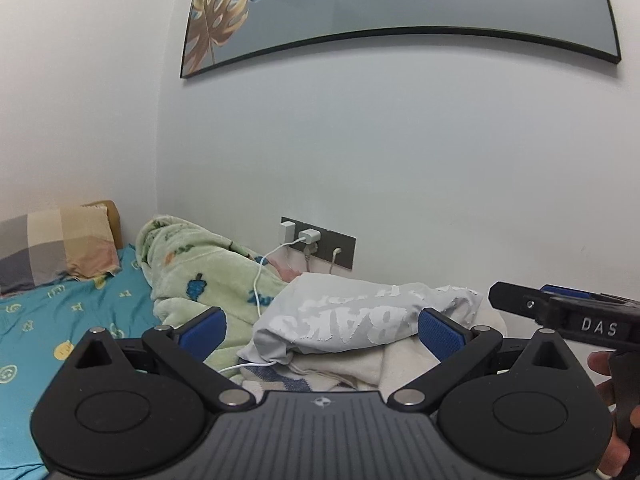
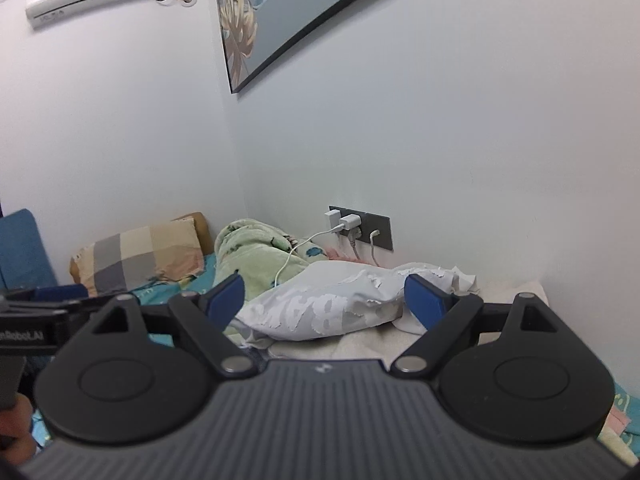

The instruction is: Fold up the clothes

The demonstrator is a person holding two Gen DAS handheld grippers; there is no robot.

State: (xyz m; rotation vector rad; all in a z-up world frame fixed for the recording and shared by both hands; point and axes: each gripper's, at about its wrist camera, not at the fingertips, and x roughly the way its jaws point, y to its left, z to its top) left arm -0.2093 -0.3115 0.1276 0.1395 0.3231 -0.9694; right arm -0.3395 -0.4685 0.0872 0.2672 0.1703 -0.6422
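A folded grey garment (image 1: 360, 320) with cracked white lettering lies on a cream cloth (image 1: 400, 364) on the bed, close to the wall. My left gripper (image 1: 320, 326) hovers in front of it, open wide, its blue pads (image 1: 204, 330) apart with nothing between them. In the right wrist view the same grey garment (image 2: 320, 308) lies just beyond my right gripper (image 2: 324, 298), which is also open and holds nothing. The cream cloth (image 2: 360, 344) shows under the garment. The right tool's black body (image 1: 580, 320) and a hand appear at the right edge of the left wrist view.
A rumpled green patterned blanket (image 1: 192, 272) lies left of the garment, with a checked pillow (image 1: 52, 248) on the teal sheet (image 1: 60, 320). A white charger cable (image 1: 260, 280) runs from the wall socket strip (image 1: 320, 240) across the blanket. The wall stands close behind.
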